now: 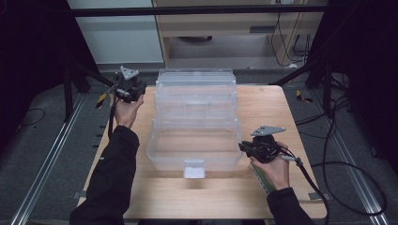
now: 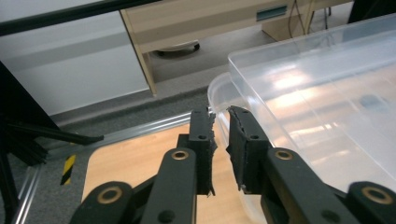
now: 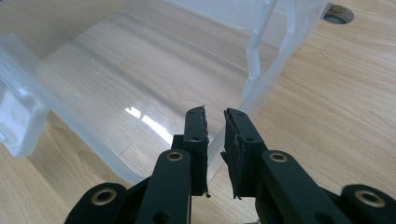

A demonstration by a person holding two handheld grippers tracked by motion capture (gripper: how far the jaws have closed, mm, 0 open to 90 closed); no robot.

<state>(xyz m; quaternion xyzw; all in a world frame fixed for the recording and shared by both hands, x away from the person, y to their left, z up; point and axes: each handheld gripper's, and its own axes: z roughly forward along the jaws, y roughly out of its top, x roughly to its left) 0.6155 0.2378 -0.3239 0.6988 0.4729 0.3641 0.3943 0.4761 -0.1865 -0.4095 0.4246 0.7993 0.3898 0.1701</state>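
Note:
A clear plastic storage box (image 1: 162,161) stands open in the middle of the wooden table, its lid (image 1: 197,89) tipped back on the far side. My left gripper (image 1: 130,86) is held just off the lid's far left corner; in the left gripper view its jaws (image 2: 221,112) leave a narrow gap with nothing in it, and the lid (image 2: 317,102) lies just beyond and to the right. My right gripper (image 1: 243,146) hovers at the box's right wall. In the right gripper view (image 3: 215,112) its jaws are slightly apart and the wall's rim (image 3: 247,88) crosses beneath them.
A white latch (image 1: 194,168) sticks out of the box's near wall. The table (image 1: 281,117) has bare wood on both sides of the box and along its front edge. Cables (image 1: 328,164) trail over the floor to the right. A cabinet (image 1: 225,23) stands behind.

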